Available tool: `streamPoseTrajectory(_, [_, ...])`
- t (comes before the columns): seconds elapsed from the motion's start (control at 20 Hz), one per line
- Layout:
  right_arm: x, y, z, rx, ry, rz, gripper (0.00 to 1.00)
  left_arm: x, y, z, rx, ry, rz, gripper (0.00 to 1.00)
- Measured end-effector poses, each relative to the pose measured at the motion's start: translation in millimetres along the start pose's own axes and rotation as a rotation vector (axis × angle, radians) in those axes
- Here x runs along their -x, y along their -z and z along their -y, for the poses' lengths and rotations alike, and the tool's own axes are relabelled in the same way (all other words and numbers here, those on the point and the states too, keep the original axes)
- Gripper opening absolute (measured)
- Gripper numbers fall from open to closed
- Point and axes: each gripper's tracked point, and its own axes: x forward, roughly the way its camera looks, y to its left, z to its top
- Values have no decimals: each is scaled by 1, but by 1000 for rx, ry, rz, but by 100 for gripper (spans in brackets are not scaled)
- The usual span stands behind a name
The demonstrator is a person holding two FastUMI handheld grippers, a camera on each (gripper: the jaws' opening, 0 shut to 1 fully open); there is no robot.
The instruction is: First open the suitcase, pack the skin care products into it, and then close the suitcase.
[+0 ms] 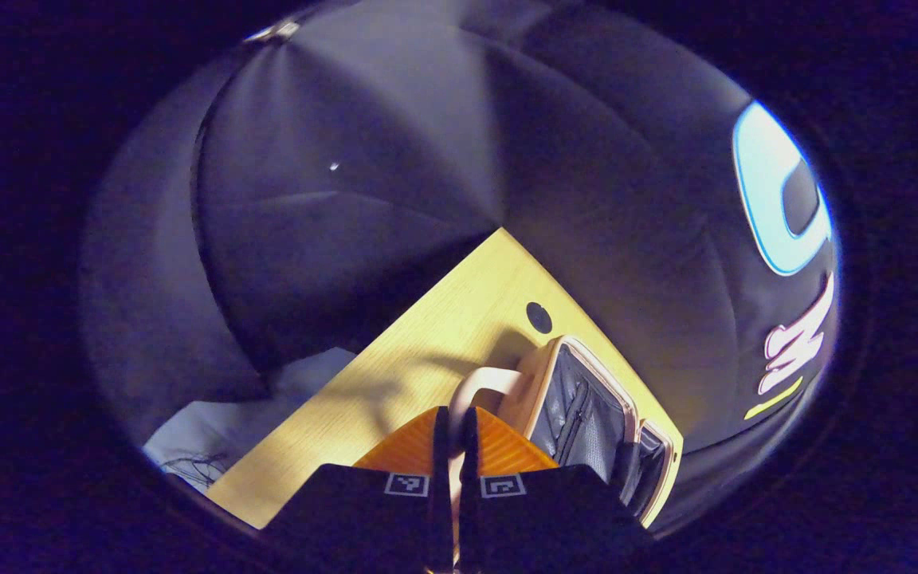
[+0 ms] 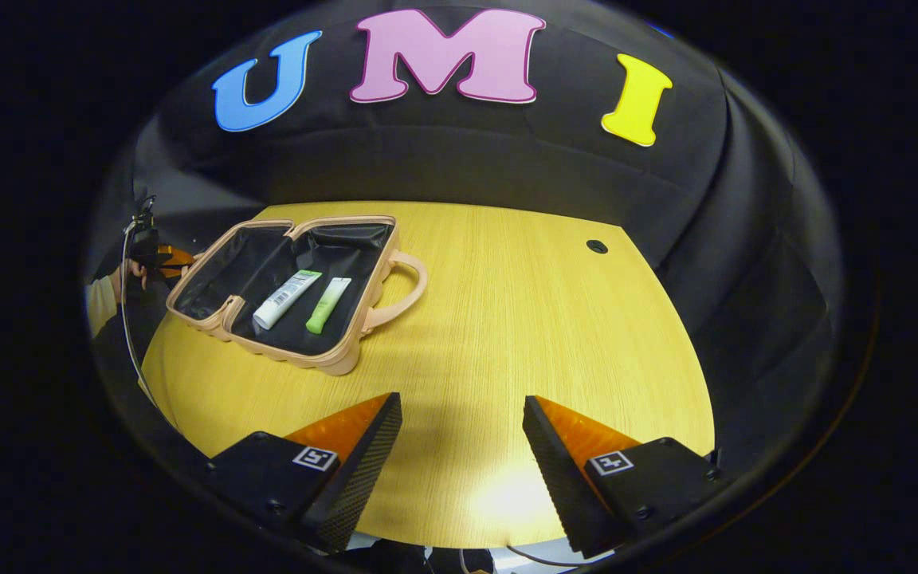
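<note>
Left gripper view
- Landmark: suitcase (image 1: 586, 406), open on the wooden table (image 1: 427, 351), lining showing.
- Left gripper (image 1: 454, 434): fingers drawn nearly together at the suitcase's handle (image 1: 479, 384); a pale strip runs between them, probably the handle pinched, though the near part is hidden.
- Cable hole (image 1: 539, 317): in the table just beyond the suitcase.

Right gripper view
- Suitcase (image 2: 300, 287): lies flat in two halves toward the table's (image 2: 523, 319) far left; handle (image 2: 407, 283) on its right side.
- White tube (image 2: 287, 299): inside the near half, on the lining.
- Green tube (image 2: 328, 304): just beside the white tube, same half.
- Right gripper (image 2: 461, 442): spread wide, holding nothing, over bare table well apart from the suitcase.
- Left gripper (image 2: 162, 257): at the suitcase's far left edge, held by a hand (image 2: 126, 275).

Step in hand
- Judgement: both products look packed; closing remains.
- Method: lift one half by its rim or handle, swing it over the hinge squarely onto the other, keep tubes clear of the seam, steady the base with the free gripper.
</note>
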Motion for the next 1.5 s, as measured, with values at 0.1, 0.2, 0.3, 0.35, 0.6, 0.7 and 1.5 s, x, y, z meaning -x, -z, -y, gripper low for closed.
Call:
streamPoseTrajectory(0.1, [3,-7,5,-16,1,12,98,24,-17,23,-103,-4,55,6])
streamPoseTrajectory(0.2, [8,-15,11,-35,1,35,98,54,-33,51,-166,11,112,6])
streamPoseTrajectory(0.3, [11,-22,18,-56,4,56,98,89,-56,92,-218,61,146,6])
streamPoseTrajectory(0.35, [14,-24,21,-67,4,70,98,105,-63,113,-251,88,152,6])
streamPoseTrajectory(0.6, [37,-33,48,-117,22,149,98,179,-49,234,-406,233,165,6])
streamPoseTrajectory(0.7, [43,-32,61,-150,22,171,98,190,-19,286,-429,309,150,6])
streamPoseTrajectory(1.5, [28,-41,142,-202,-81,206,98,44,297,419,-393,264,-200,14])
